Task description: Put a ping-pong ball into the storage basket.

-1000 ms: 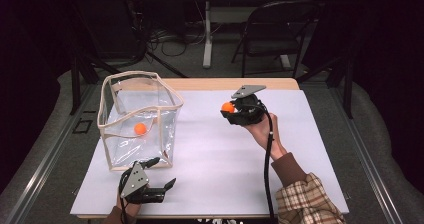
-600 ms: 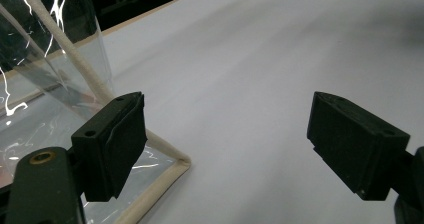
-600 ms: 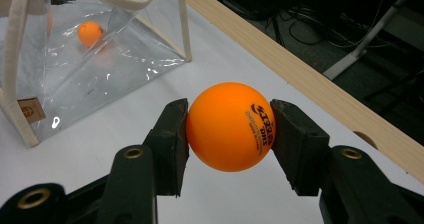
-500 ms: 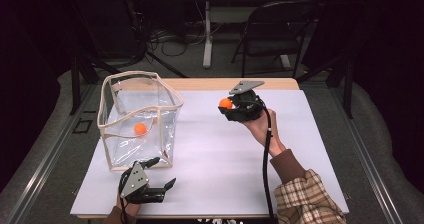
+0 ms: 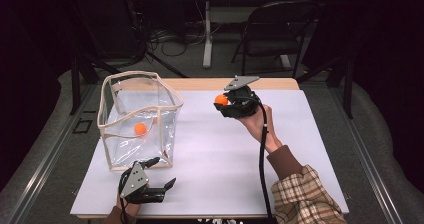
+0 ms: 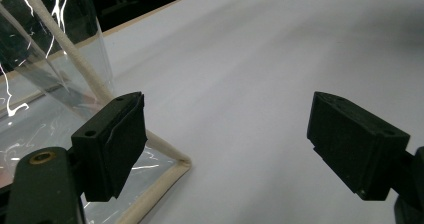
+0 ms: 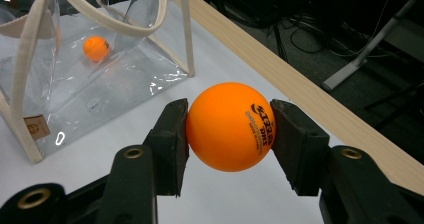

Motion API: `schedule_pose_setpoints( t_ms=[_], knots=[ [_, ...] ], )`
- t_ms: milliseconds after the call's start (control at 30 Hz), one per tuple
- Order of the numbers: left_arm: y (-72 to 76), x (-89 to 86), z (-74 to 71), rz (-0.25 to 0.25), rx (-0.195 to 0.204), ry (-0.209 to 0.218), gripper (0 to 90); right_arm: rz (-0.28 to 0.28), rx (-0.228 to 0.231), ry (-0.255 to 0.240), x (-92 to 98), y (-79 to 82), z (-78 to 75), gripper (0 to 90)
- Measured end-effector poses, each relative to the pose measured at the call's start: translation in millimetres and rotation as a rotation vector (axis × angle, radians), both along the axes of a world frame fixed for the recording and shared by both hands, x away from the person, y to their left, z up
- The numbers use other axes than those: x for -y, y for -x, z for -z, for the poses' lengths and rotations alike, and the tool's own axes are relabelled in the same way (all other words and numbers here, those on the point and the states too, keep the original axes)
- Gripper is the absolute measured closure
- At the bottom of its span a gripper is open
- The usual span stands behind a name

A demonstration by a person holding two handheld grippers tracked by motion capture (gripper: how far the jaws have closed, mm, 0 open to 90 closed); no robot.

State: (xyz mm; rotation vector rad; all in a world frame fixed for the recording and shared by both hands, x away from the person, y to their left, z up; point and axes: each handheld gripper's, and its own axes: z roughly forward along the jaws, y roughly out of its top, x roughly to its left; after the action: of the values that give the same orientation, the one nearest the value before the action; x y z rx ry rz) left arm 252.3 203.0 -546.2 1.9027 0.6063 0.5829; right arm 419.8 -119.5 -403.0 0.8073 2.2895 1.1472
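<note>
While the right hand-held gripper [image 7: 229,129] squeezes an orange ball [image 7: 230,126] above the worktop [image 5: 225,154], the left hand-held gripper [image 6: 227,144] sits wide open beside the clear bag [image 5: 135,119], which holds another ball [image 5: 140,129].

Dark room, dim beyond the lit table [image 5: 310,134], which has a white top and a light wood edge along its far side. Grey carpet floor [image 5: 175,66]. Upper right of the high view: 1 black folding chair [image 5: 272,36]. Upper centre: a white table leg [image 5: 207,34] under a second tabletop. Tangle of black cables [image 5: 165,36] on the floor, upper left.
</note>
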Motion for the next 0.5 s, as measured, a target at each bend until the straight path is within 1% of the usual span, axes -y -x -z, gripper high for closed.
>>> schedule_pose_setpoints(
  t_ms=[133, 500],
  knots=[
    [-0.2, 0.4, 0.5, 0.002, -0.005, 0.0, 15.9, -0.003, 0.006, 0.001, -2.4, -1.1, -3.0, 50.9],
    [0.0, 0.3, 0.2, 0.003, -0.002, 0.001, 15.9, -0.008, 0.017, -0.003, -9.5, -4.5, -9.9, 50.9]
  ],
)
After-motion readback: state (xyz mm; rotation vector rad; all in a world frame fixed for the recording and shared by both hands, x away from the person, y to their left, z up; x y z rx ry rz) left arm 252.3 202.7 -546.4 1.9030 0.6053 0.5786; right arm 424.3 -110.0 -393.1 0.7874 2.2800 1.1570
